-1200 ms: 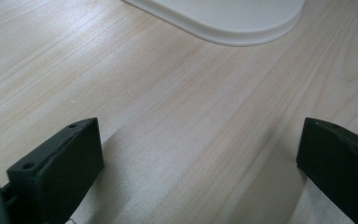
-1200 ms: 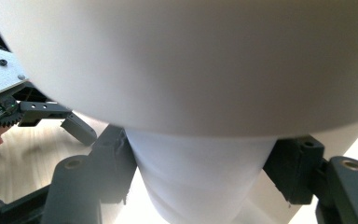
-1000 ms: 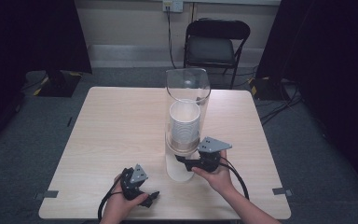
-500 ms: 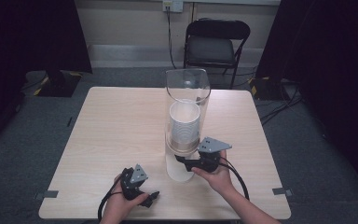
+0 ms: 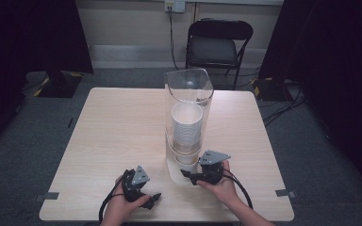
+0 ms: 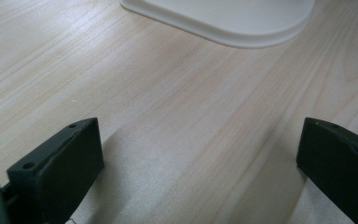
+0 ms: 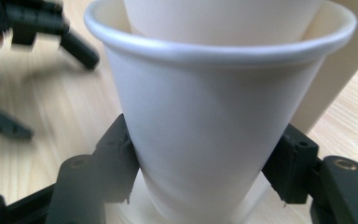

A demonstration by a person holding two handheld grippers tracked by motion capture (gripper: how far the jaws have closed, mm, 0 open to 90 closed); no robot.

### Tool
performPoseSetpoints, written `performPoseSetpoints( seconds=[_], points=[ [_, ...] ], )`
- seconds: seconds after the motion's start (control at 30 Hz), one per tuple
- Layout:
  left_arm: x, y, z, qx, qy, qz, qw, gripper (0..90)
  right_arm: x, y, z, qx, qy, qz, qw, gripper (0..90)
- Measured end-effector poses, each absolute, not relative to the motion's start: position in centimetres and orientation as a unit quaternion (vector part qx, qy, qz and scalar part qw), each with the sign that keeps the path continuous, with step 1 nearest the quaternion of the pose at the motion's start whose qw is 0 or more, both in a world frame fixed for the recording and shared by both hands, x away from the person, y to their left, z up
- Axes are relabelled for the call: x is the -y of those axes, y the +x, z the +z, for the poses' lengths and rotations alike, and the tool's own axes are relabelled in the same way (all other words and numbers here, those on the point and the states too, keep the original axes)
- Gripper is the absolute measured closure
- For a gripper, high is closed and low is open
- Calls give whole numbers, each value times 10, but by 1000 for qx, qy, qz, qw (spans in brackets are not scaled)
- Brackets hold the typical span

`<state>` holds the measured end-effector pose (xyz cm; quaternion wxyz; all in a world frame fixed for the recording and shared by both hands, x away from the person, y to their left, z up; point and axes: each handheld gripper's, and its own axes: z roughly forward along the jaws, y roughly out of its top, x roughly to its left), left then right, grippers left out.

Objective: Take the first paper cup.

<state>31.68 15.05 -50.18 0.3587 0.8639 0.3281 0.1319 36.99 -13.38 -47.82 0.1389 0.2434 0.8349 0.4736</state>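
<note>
One camera looks down from above on the table (image 5: 122, 141); two ride low and close, sharing its wood top.

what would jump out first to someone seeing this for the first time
A tall clear plastic cup dispenser loaded with a stack of white paper cups stands mid-table. At its foot, the right gripper clamps the bottom white paper cup. The left gripper rests open on the pale wooden table.

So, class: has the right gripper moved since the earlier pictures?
Yes, slightly. In the high view the right gripper, shut on the bottom paper cup, has sunk toward the table beside the dispenser.
</note>
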Motion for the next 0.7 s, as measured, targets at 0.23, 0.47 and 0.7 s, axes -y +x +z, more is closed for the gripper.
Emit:
performPoseSetpoints(
  seconds=[0.23, 0.47, 0.7],
  points=[
    [-150, 317, -502, -328, 864, 131, 359, 0, 145, 372, -478, -848, 226, 459, 137, 342],
    [-151, 317, -502, -327, 864, 134, 358, 0, 156, 369, -473, -856, 225, 448, 126, 328],
    [-151, 317, -502, -327, 864, 134, 358, 0, 161, 364, -473, -858, 220, 445, 135, 323]
  ],
)
